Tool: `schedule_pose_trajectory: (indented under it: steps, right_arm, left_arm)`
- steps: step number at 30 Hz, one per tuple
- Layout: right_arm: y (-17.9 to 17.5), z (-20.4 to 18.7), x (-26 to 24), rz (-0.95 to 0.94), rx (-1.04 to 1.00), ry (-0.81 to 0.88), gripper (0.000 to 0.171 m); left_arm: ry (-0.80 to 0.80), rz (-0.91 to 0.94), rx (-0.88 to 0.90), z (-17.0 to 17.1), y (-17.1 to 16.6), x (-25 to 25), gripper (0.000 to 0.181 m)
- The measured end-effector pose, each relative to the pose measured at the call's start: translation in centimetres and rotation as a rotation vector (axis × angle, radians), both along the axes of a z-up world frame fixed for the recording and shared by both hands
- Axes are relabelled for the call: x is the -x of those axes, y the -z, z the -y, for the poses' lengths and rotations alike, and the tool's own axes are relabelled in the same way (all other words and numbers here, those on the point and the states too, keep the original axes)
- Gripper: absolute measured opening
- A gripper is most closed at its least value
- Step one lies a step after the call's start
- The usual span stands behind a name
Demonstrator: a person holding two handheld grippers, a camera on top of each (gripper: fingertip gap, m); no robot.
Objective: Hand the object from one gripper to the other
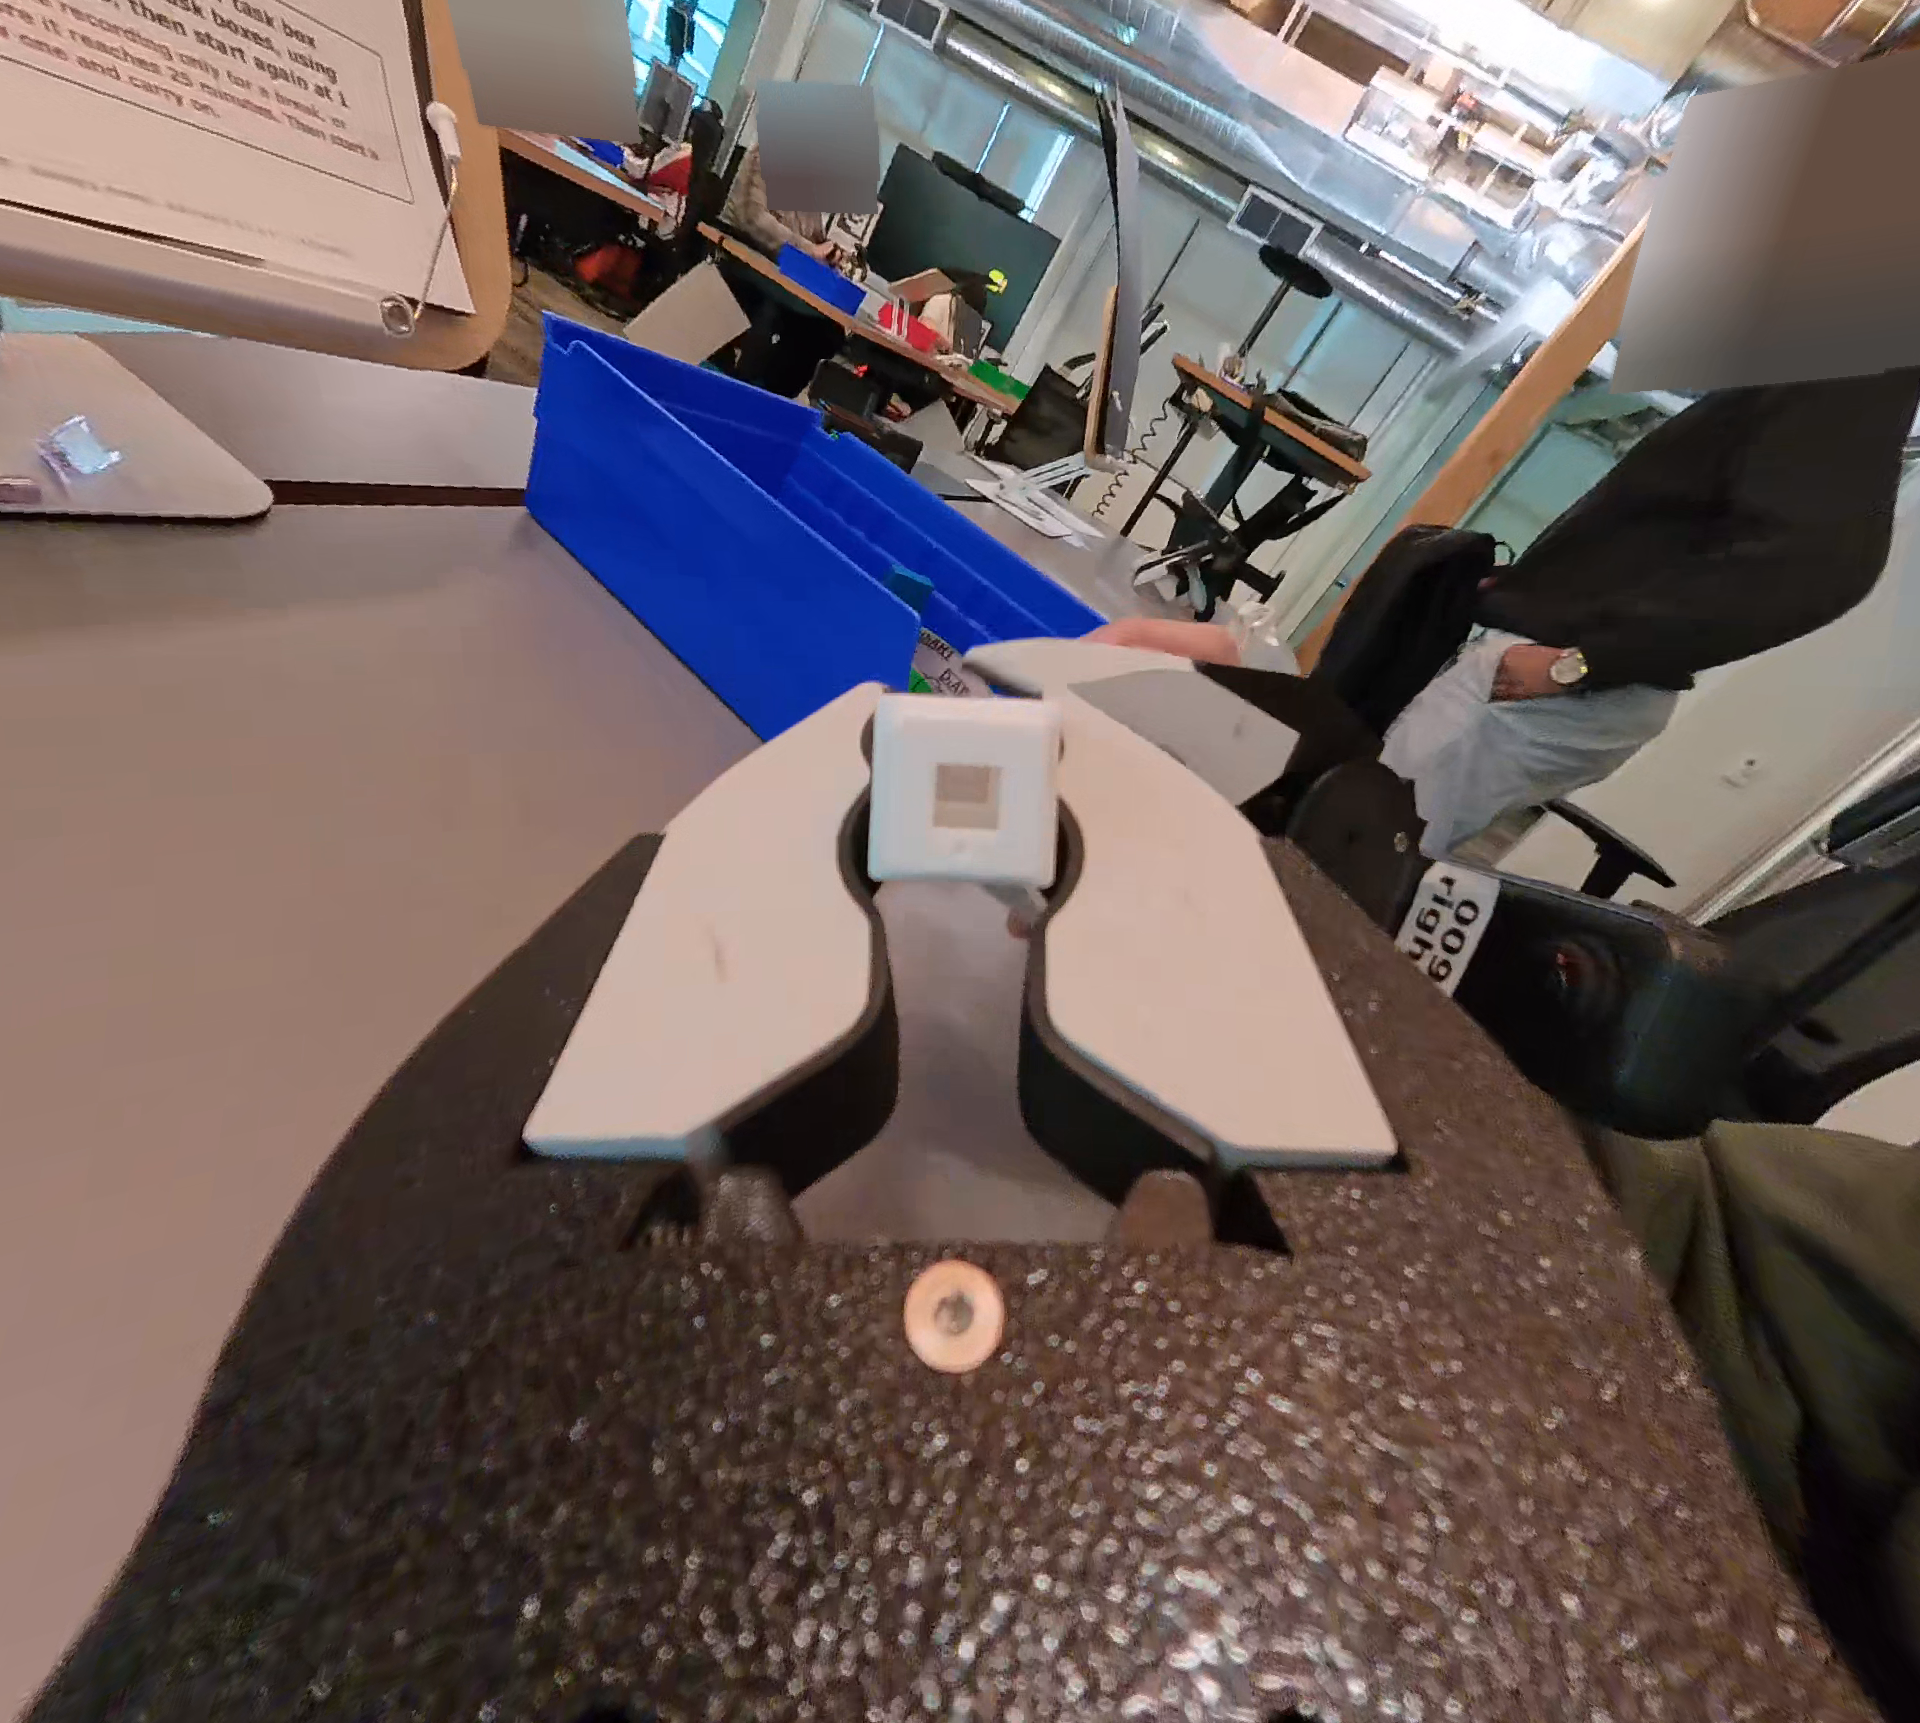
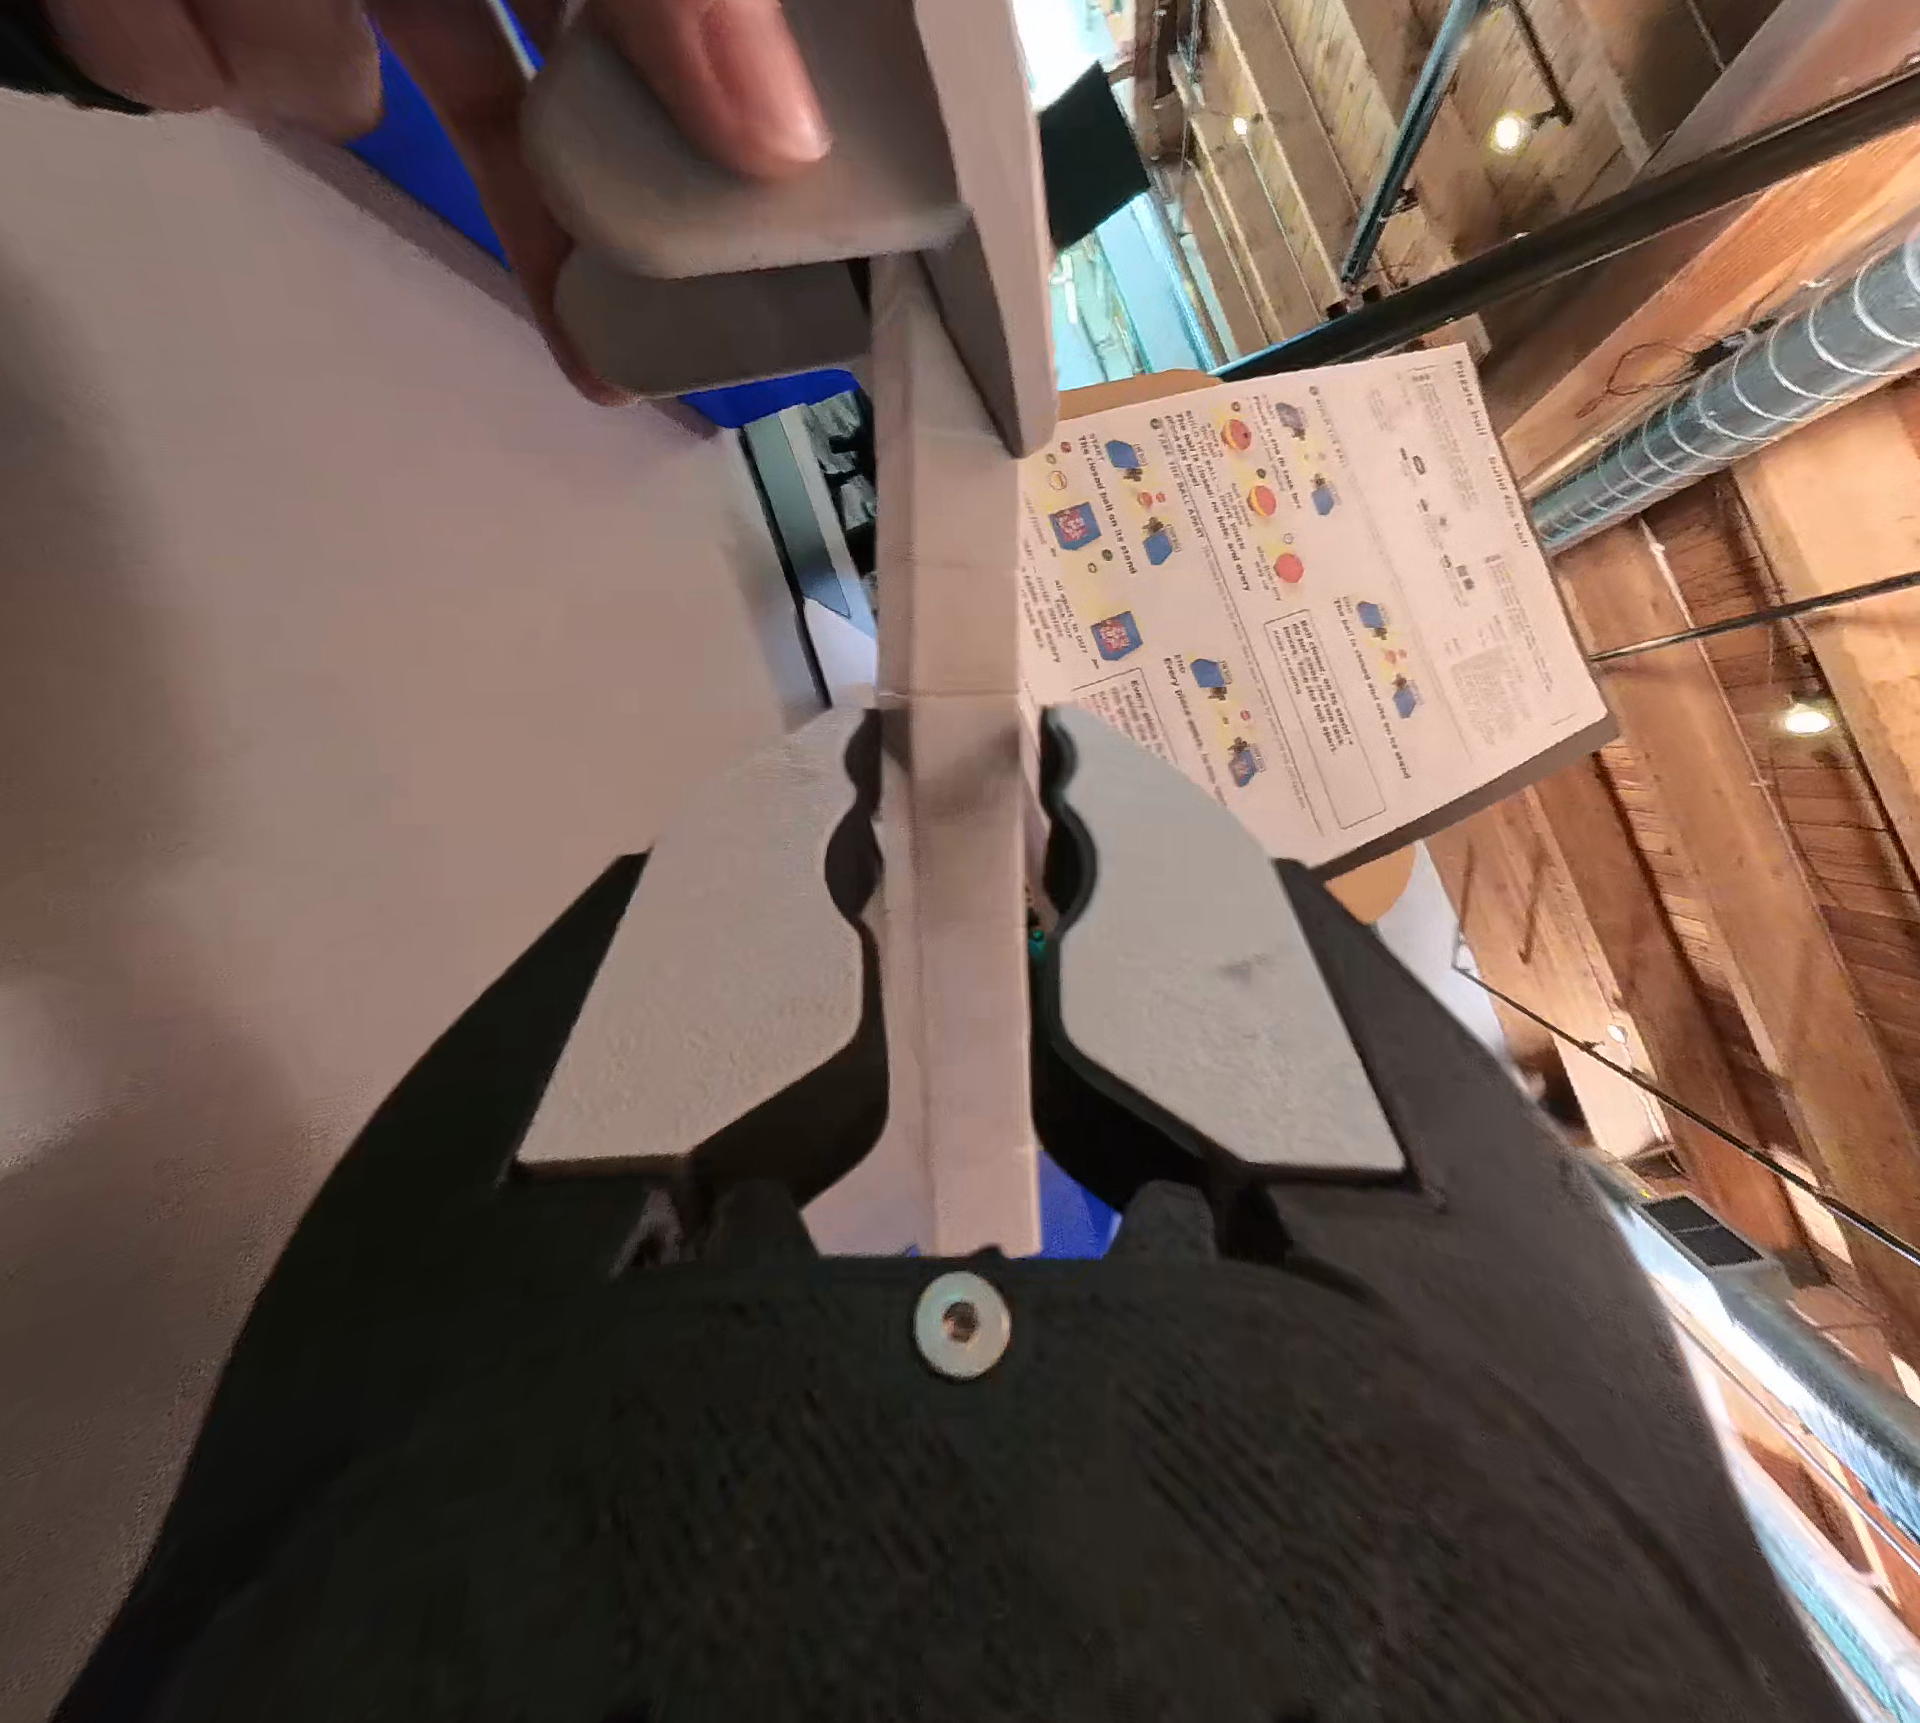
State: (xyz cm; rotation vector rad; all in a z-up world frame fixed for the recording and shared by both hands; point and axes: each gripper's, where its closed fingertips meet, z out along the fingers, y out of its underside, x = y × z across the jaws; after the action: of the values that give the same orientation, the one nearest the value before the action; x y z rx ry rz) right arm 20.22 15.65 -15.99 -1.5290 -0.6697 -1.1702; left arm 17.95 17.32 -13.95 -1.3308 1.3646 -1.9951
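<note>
1. The object (image 1: 964,790) is a long white bar of square cross-section. In the left wrist view it is seen end-on: a white square face with rounded corners and a small grey square patch at its middle.
2. In the right wrist view the same bar (image 2: 951,894) runs lengthways away from the camera. It looks matte white, with a sharp edge along its length and faint seam lines across it.
3. The left hand-held gripper (image 1: 961,800) has its two white fingers closed against the sides of the bar's end, which sits in the rounded notch between them.
4. The right hand-held gripper (image 2: 951,842) has its fingers close on both sides of the bar, near its near end. Whether they press on it or stand just clear cannot be told.
5. The bar is held in the air above the grey counter (image 1: 312,738), spanning between the two grippers.
6. At the far end of the bar in the right wrist view, a person's hand (image 2: 644,11) holds the other gripper.
7. A blue bin (image 1: 727,520) stands on the counter, beyond the left gripper.
8. A printed instruction sheet (image 2: 1309,593) hangs on a board to the right of the bar in the right wrist view.
</note>
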Motion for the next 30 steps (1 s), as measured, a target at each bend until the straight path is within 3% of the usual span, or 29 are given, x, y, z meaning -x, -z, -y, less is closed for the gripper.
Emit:
schedule_pose_trajectory:
  steps: [6,12,18,23,28,30]
  right_arm:
    - [0.4,0.0,-0.1,-0.167,0.027,-0.031,0.024]
    - [-0.9,0.1,1.2,-0.7,-0.074,-0.247,0.024]
    - [-1.5,0.5,3.1,-1.0,-0.062,-0.489,0.024]
    - [-0.7,0.7,5.1,-1.062,0.066,-0.593,0.024]
    - [1.1,0.6,5.2,-0.959,0.168,-0.531,0.024]
    - [1.6,0.5,5.2,-0.919,0.194,-0.514,0.024]
  left_arm:
    - [0.08,0.043,-0.03,0.7,-0.2,0.4,0.026]
    - [0.136,0.218,-0.12,1.6,-2.3,1.8,0.049]
    - [0.15,0.283,-0.238,1.8,-2.3,2.2,0.054]
    - [0.159,0.33,-0.412,1.0,-2.4,3.2,0.05]
    - [0.288,0.357,-0.488,1.6,-2.9,5.3,0.043]
    - [0.247,0.36,-0.521,1.0,-3.0,5.0,0.024]
